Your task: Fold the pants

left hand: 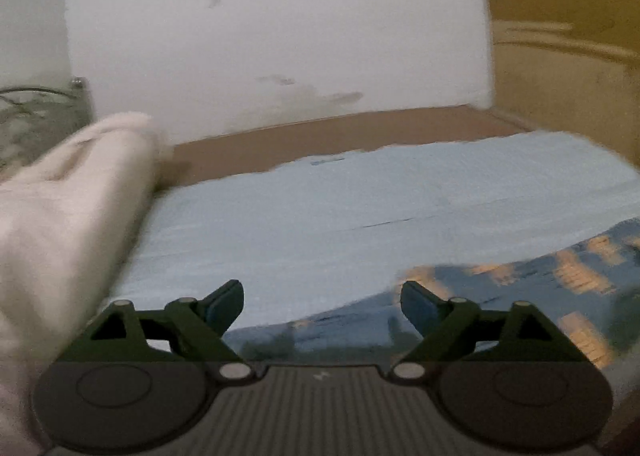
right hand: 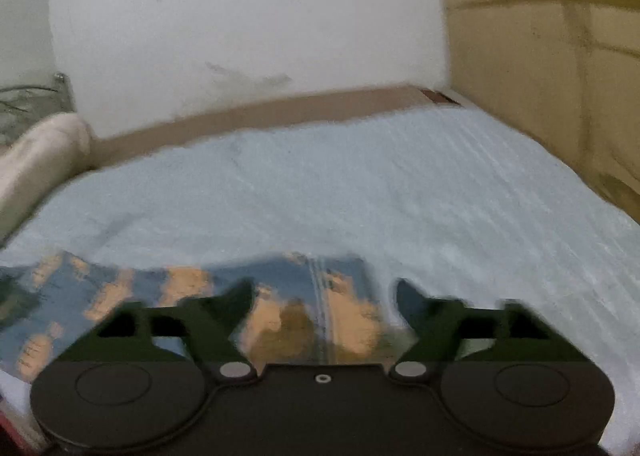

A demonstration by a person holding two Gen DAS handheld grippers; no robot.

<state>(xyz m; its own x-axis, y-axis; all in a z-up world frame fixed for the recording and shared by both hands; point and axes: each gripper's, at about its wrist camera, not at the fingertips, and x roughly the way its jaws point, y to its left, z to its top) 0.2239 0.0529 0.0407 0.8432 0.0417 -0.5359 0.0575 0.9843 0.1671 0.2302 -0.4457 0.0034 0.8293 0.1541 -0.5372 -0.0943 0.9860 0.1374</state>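
Note:
The pants (right hand: 120, 296) are blue cloth with orange and tan patches, lying flat on the light blue sheet (right hand: 360, 192) of a bed. In the left wrist view the pants (left hand: 520, 296) lie at the lower right. My left gripper (left hand: 322, 300) is open and empty, just above the sheet at the pants' left edge. My right gripper (right hand: 324, 300) is open and empty, low over the pants' right edge, where a seam runs between the jaws. Both views are blurred.
A cream pillow (left hand: 68, 216) lies at the bed's left side, also in the right wrist view (right hand: 40, 160). A brown bed frame (left hand: 340, 136) and a white wall (left hand: 280, 36) stand behind. A tan wooden cabinet (right hand: 540, 76) is at the right.

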